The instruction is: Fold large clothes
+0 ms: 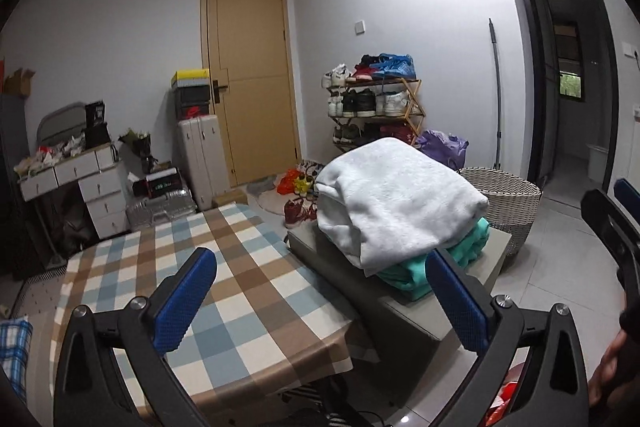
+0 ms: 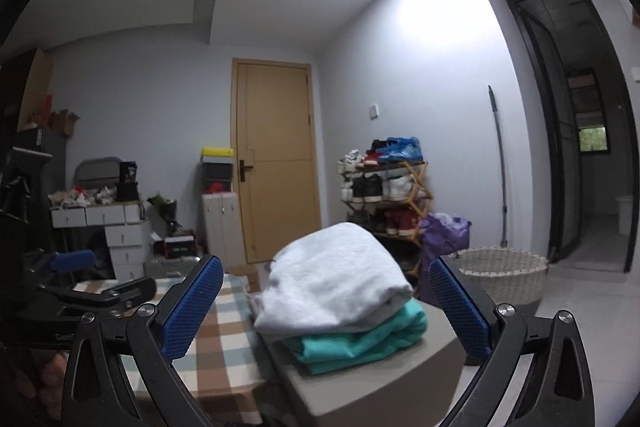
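Left wrist view: white garment (image 1: 396, 195) folded atop teal one (image 1: 448, 259), desk (image 1: 168, 267) bare, both grippers' fingers (image 1: 188, 291) spread empty; folding looks done.

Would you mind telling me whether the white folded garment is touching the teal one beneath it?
Touching. In the right wrist view, the white folded garment lies directly on the teal garment, its edge pressed onto the teal fabric with no gap; the left wrist view shows the same stack.

white garment (image 1: 396, 195) | teal garment (image 1: 460, 255) | blue-brown-white checked tablecloth (image 1: 224, 267) | blue pads (image 1: 186, 301)
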Action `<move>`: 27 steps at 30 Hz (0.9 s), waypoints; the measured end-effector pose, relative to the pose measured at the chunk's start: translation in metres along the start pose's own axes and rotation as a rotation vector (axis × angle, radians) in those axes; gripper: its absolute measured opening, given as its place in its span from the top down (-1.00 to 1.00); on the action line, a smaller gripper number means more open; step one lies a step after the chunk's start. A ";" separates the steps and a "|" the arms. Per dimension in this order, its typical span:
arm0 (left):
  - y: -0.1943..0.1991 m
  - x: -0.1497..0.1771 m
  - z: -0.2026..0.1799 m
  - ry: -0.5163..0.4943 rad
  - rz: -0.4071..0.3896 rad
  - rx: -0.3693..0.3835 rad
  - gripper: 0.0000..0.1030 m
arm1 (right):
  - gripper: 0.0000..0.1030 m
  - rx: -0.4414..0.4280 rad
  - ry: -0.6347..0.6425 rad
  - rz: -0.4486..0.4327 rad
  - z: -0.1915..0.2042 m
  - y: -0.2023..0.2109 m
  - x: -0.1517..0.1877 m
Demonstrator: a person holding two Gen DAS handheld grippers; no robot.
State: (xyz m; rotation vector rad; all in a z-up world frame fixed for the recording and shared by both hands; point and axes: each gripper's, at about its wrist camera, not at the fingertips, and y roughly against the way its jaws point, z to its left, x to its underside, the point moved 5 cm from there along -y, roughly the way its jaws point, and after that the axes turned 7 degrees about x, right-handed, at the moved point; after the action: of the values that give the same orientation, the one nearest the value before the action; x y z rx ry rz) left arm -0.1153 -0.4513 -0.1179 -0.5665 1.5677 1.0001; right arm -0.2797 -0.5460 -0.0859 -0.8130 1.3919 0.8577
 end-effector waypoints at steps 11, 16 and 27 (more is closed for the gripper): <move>-0.017 0.016 -0.003 0.064 0.039 0.088 -0.98 | -1.00 0.099 0.000 0.105 -0.003 -0.008 0.014; -0.016 0.017 -0.003 0.070 0.045 0.095 -0.98 | -1.00 0.121 -0.019 0.148 -0.005 -0.010 0.016; -0.003 0.016 -0.006 0.055 0.068 0.109 -0.98 | -1.00 0.145 0.021 0.157 0.012 0.000 0.004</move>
State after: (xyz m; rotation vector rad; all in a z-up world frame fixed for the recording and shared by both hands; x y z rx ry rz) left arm -0.1205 -0.4557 -0.1337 -0.4714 1.6890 0.9506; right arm -0.2735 -0.5351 -0.0891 -0.6092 1.5330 0.8586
